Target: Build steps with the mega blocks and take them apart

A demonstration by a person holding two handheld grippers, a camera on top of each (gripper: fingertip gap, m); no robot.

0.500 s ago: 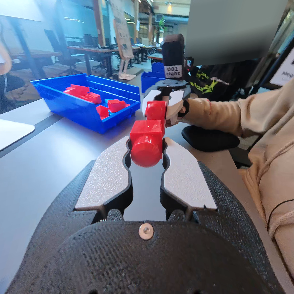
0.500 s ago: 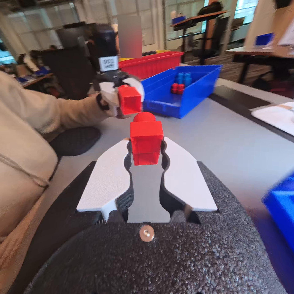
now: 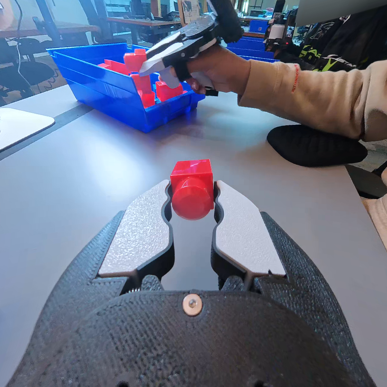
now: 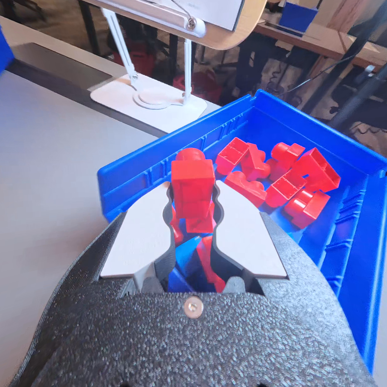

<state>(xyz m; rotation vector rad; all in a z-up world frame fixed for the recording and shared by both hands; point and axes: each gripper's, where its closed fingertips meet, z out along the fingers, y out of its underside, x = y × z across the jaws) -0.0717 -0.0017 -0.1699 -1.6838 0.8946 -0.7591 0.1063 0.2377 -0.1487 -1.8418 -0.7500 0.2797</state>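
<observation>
Blocks are light, rigid, glossy plastic. Your left gripper (image 3: 192, 188) clamps a red single-stud block (image 3: 191, 188) by its flat sides; right gripper (image 4: 192, 188) pinches another red block (image 4: 192, 189) above the blue plastic bin (image 4: 356, 240). Grip flats, not studs.

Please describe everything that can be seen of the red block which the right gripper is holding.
The red block is glossy plastic, a single-stud piece: a square body with one round stud on its far end, pointing away from the camera. The right gripper is shut on it, its white fingers pressing the two side faces. The block hangs in the air above the near end of the blue bin, over the loose red blocks lying inside; it seems to touch nothing but the fingers. In the left wrist view it shows above the bin.
</observation>
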